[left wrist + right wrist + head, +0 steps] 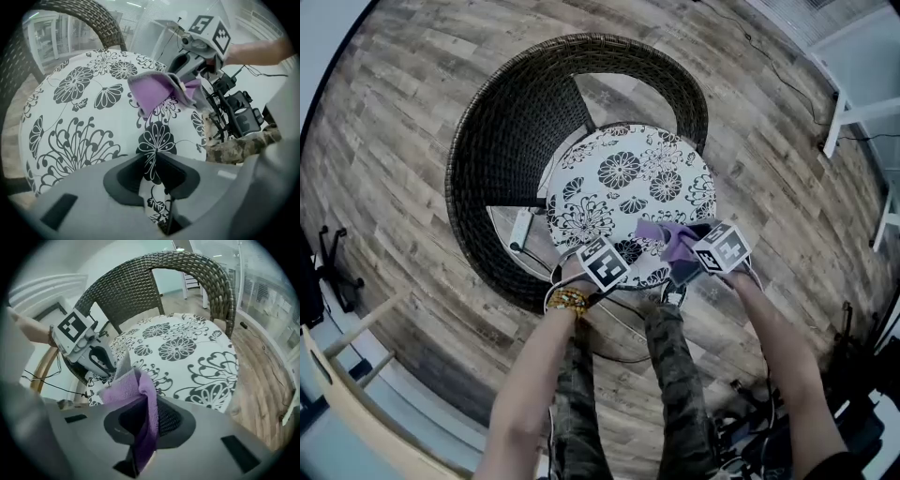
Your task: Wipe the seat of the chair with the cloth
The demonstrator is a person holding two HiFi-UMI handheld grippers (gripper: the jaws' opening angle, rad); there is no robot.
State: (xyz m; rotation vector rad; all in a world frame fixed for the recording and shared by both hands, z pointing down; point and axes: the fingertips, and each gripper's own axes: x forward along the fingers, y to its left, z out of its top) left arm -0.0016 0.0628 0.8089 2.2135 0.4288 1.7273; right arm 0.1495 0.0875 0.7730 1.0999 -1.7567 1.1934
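A round seat cushion (628, 178) with a black flower print lies in a dark wicker chair (506, 122). My left gripper (592, 251) sits at the cushion's near edge, and in the left gripper view its jaws (156, 154) pinch the printed cushion (84, 117) at that rim. My right gripper (692, 247) is shut on a purple cloth (666, 239) just above the near right part of the seat. The right gripper view shows the cloth (129, 390) bunched between the jaws of the right gripper (143, 411) and hanging over the cushion (187, 348). From the left gripper view the cloth (154, 93) hangs close over the seat.
The curved wicker back (140, 277) wraps round the far and left sides of the seat. White table legs (853, 112) stand at the upper right, a wooden frame (347, 394) at the lower left. The person's legs in camouflage trousers (675, 375) are close to the seat's front.
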